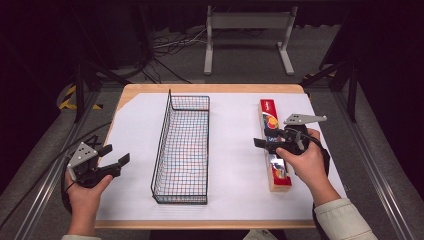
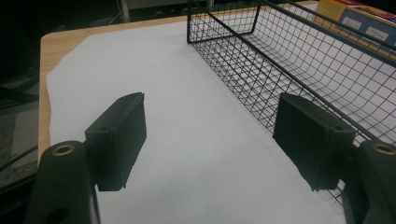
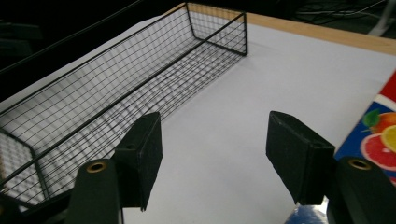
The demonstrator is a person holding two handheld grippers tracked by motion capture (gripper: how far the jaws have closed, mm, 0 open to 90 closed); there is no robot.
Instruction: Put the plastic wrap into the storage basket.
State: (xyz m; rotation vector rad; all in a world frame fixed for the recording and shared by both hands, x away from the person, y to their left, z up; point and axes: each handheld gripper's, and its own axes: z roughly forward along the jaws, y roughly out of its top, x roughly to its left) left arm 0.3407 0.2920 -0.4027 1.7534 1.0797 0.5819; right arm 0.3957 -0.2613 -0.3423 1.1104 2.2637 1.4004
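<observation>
**Box lies right of the basket, right gripper above it**

Box (image 1: 274, 150) lies flat, well right of the basket (image 1: 182, 150), high view; right gripper (image 1: 264, 144) hovers over it. Left gripper view: left gripper (image 2: 210, 140) spread, empty, beside the basket. Right gripper view: jaws apart, nothing between. Next probably needs a grasp.

No legible text; print on red box (image 1: 273, 145) too blurred.
</observation>
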